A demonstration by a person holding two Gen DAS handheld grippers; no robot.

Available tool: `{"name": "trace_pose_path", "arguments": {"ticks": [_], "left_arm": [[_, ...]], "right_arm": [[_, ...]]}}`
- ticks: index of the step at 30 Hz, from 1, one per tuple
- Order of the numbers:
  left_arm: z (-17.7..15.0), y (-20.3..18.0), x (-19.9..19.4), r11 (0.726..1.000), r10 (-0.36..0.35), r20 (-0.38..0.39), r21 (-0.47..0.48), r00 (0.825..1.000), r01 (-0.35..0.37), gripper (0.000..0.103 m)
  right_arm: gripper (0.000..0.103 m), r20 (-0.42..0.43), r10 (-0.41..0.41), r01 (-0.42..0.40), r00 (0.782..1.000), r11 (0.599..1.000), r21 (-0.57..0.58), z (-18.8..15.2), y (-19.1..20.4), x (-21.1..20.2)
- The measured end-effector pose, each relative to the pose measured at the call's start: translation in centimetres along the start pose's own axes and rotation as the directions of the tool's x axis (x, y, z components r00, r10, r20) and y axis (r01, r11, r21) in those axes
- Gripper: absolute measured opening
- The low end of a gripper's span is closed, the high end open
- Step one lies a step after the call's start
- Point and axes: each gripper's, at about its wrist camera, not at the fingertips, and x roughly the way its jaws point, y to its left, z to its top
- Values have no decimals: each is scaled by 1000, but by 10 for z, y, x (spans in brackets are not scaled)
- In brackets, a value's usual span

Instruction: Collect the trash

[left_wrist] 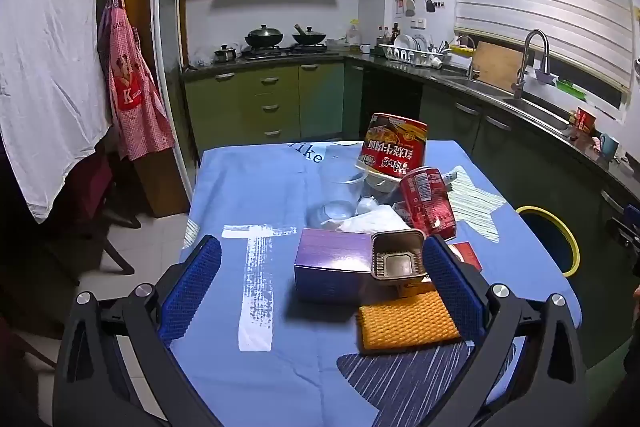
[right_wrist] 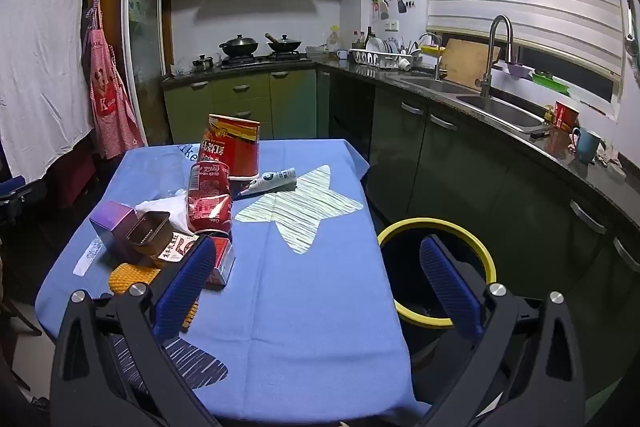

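- A table [left_wrist: 248,179] under a blue cloth stands in a green-cabinet kitchen, with trash heaped on it.
- The left gripper [left_wrist: 322,283] hangs over the near part of the table, its blue pads spread wide and holding nothing.
- Between those pads lie a purple box [left_wrist: 332,263] and a small brown foil tray [left_wrist: 396,259] leaning on it; an orange waffle-textured pad [left_wrist: 408,323] lies just toward 6 o'clock from the tray.
- Toward 12 o'clock from the box are crumpled white paper [left_wrist: 372,221], a dented red can [left_wrist: 428,203], a clear plastic cup [left_wrist: 340,187] and, farthest, a tipped red noodle tub [left_wrist: 394,145].
- The right gripper [right_wrist: 316,287] is also spread wide and empty, over the table's right edge.
- A black bin with a yellow rim [right_wrist: 400,227] stands on the floor at 3 o'clock of the table.
- A squeezed tube [right_wrist: 272,183] lies at 3 o'clock of the noodle tub, beside a pale star print.
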Motion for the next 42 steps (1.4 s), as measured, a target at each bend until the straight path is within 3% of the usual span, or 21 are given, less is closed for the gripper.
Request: {"name": "trace_pose_path", "arguments": {"ticks": [6,9,42], "left_arm": [[-1,-3,-1,1000,-26,-9,5,1000,26,99],[-5,-1,3,1000,1,-12,-4,1000,-1,99],[-2,-5,10,1000,-7,-19,12,1000,8,99]], "right_arm": [[97,-6,1,-1,1000,1000,0,-1,0,1],[97,-5,-1,1,1000,1000,0,-1,1,2],[97,-16,1,-1,1000,1000,-4,-3,3,8]]}}
